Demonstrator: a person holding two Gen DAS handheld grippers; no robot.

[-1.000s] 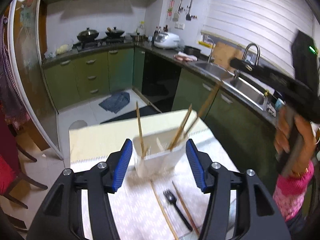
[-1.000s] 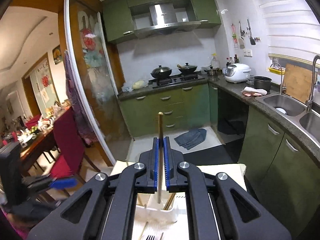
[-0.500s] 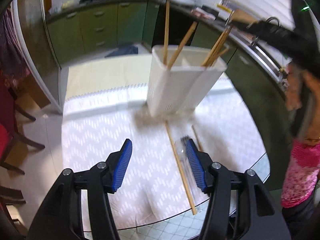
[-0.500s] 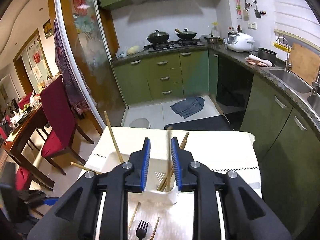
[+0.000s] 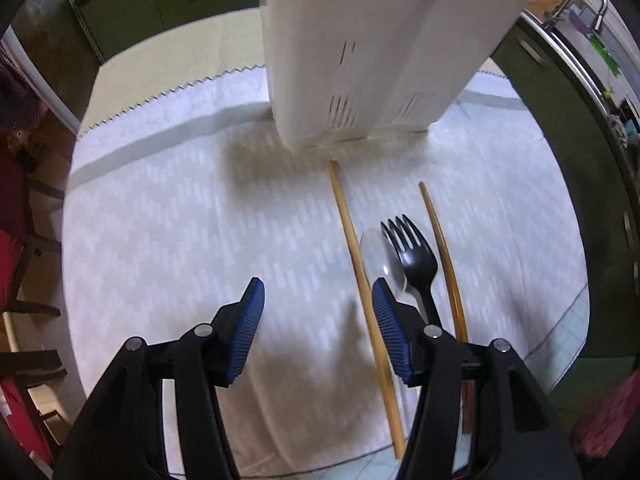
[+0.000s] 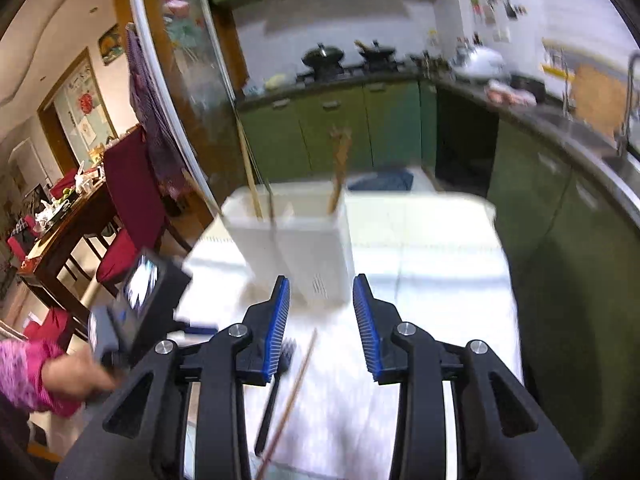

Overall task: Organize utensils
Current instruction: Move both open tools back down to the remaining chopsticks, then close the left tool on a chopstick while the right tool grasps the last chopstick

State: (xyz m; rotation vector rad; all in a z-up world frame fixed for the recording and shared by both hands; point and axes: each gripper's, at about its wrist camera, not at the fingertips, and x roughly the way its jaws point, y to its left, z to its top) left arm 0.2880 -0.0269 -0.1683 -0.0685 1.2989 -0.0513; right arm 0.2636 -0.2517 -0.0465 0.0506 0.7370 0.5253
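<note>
**Lining up on the next chopstick**

The left tongs [image 5: 318,312] hang about half open and empty over the counter [image 5: 160,240]. The long chopstick [image 5: 352,248] lies just inside their right pad, with a clear spoon [image 5: 374,254], black fork [image 5: 414,258] and second chopstick [image 5: 442,248] at frame right. Best shift right to straddle one chopstick alone. The right tongs [image 6: 322,320], empty, have just been opening, facing the white holder [image 6: 304,248] at frame centre.

Home kitchen: stove [image 6: 348,66], green cabinets [image 6: 332,132]
</note>
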